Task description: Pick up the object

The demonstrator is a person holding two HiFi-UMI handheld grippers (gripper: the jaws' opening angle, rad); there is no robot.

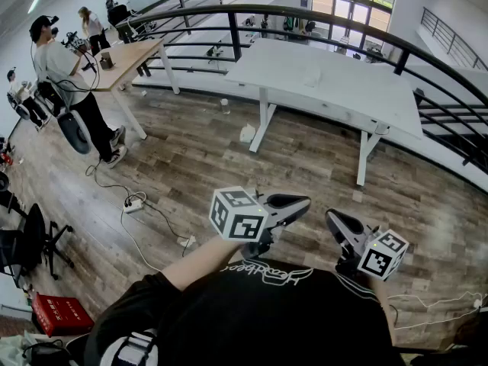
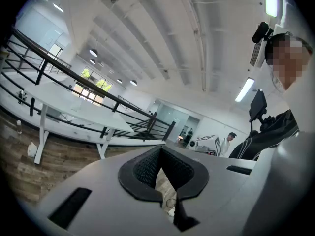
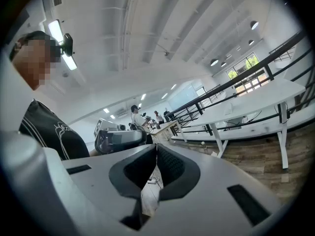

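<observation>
Left grey claw (image 1: 303, 202) and right grey claw (image 1: 332, 216) are both pinched shut, empty; brown wood floor (image 1: 305, 162) lies open up to the long white table (image 1: 320, 82) at 12 o'clock.

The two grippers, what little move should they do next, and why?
Probably step toward the white table. The left gripper and right gripper are both shut and empty, held near the black shirt over wooden floor, with nothing to pick up within reach.

It is a large open lab hall: long white counter (image 1: 328, 82), black railing (image 1: 305, 12), wooden floor (image 1: 191, 158), a person (image 1: 65, 82) wearing head gear
</observation>
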